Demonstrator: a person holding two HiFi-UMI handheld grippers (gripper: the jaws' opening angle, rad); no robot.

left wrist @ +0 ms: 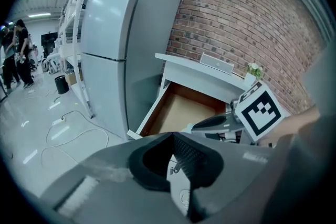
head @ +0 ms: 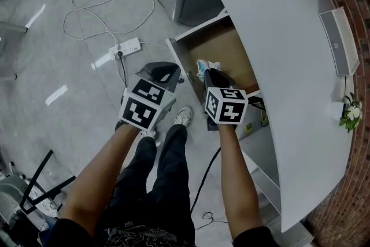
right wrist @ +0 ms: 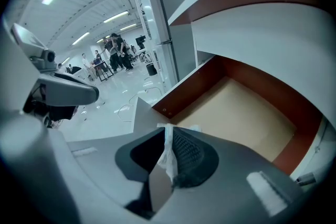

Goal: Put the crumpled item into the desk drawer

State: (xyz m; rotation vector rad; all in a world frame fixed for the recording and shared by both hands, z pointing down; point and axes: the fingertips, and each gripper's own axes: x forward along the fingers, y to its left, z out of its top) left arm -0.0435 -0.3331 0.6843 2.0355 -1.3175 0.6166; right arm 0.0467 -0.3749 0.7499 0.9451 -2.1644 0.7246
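Most of the crumpled item (right wrist: 167, 155) is pinched out of sight between the jaws of the right gripper (right wrist: 173, 139); only a thin white edge shows. The desk top (head: 289, 55) covers the back part of the drawer (head: 222, 46). The people (right wrist: 118, 52) far off are too small to make out.

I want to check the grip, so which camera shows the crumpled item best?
The right gripper view: the crumpled item sits pinched between the right gripper's jaws, above the open drawer. The head view shows only a pale bit at that gripper's tip; the left gripper view barely shows it.
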